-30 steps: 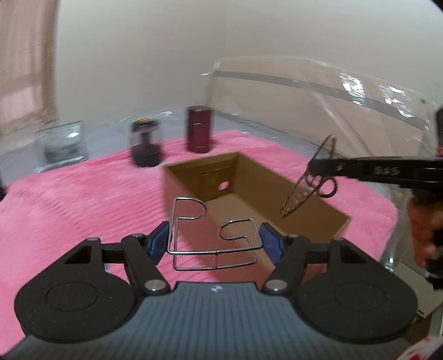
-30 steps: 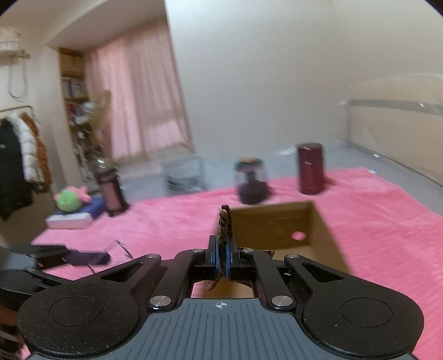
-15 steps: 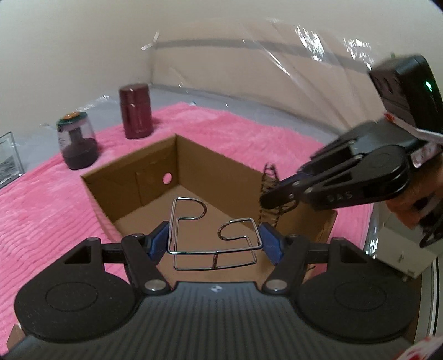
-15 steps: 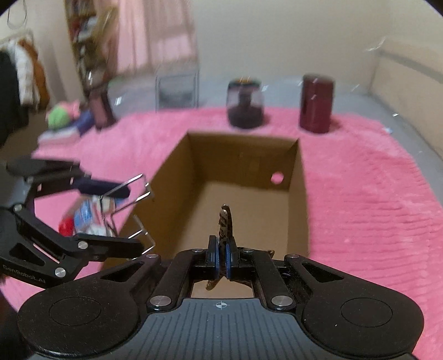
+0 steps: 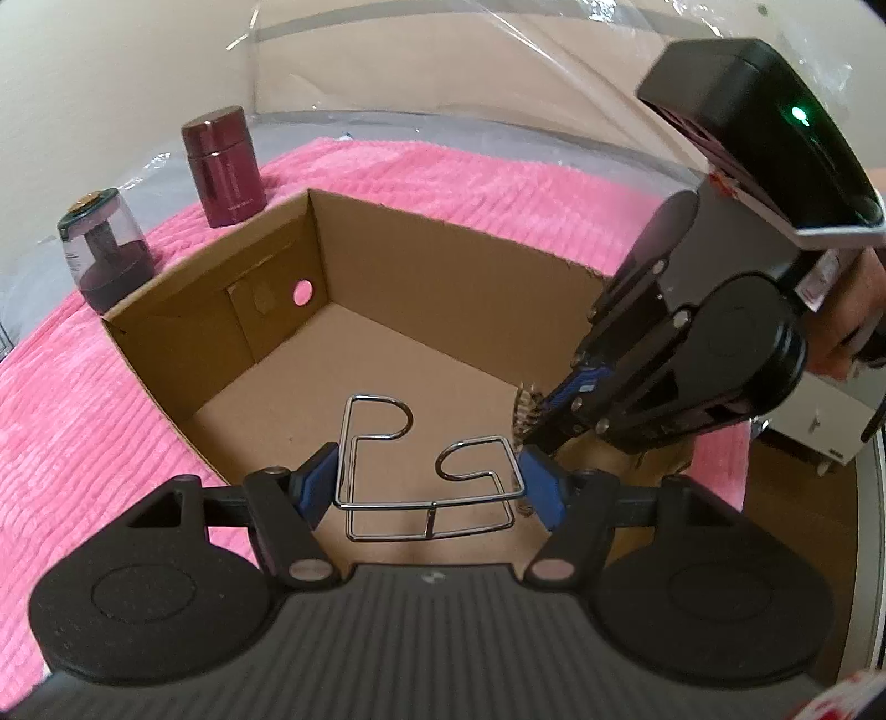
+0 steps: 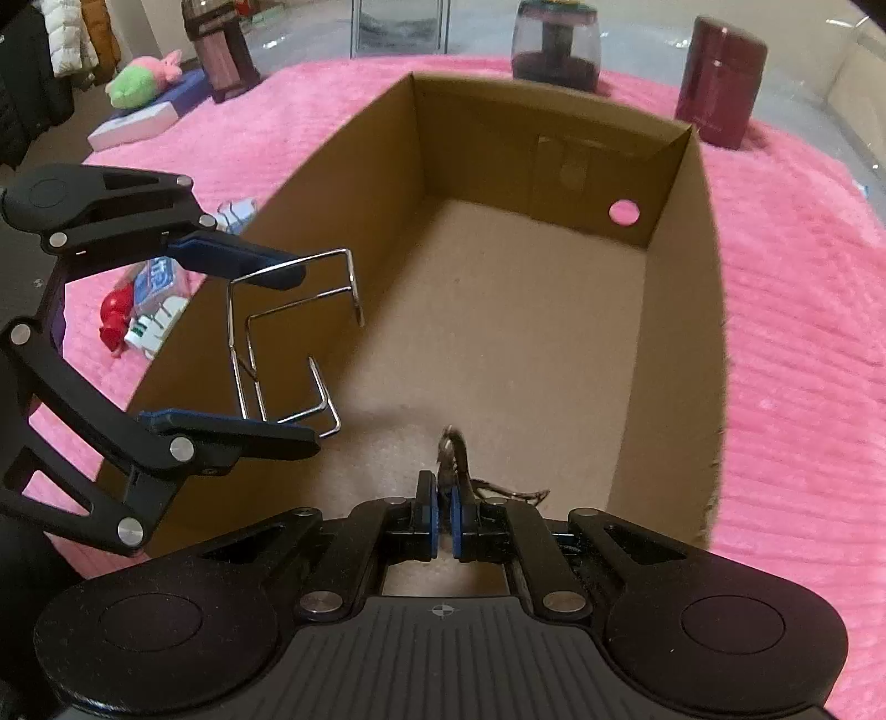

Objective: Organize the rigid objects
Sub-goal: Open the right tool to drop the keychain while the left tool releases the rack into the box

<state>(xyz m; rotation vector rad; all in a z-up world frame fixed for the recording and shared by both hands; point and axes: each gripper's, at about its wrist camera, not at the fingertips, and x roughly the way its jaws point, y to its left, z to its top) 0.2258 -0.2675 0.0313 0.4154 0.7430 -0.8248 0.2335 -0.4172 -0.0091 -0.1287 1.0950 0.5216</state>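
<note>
The left gripper (image 5: 429, 482) is clamped on a bent wire rack (image 5: 426, 471), its blue pads (image 5: 318, 479) pressing the rack's two sides, so the jaws stand part-way apart at the rack's width. The rack hangs above the near end of an open cardboard box (image 5: 443, 266), clear of the floor. The right gripper (image 6: 443, 518) is closed to a narrow slit on a thin, dark, twisted object (image 6: 451, 448) — too small and blurred to identify — which sticks out beyond the pads over the box floor.

Left wrist view: the right gripper (image 5: 534, 407) enters from the right, tilted down into the box, with its held object just beside the rack's right edge; whether the two touch cannot be told. A hand (image 5: 853, 310) grips the handle behind it. Beyond the box stand a dark red canister (image 5: 224, 166) and a clear-topped grinder (image 5: 105, 255), both on the pink blanket (image 5: 83, 399).

Right wrist view: the left gripper (image 6: 299, 354) shows from the side, over the box's left wall. Only this view shows the items lying on the blanket outside that wall — a packet with a red cap (image 6: 147, 307) — and, farther off, a green and pink plush toy (image 6: 141, 80) on a flat book (image 6: 138, 119), a dark lantern-shaped item (image 6: 221, 52) and hanging jackets (image 6: 66, 39). The round hole (image 6: 624, 212) in the far wall of the box appears in both views.
</note>
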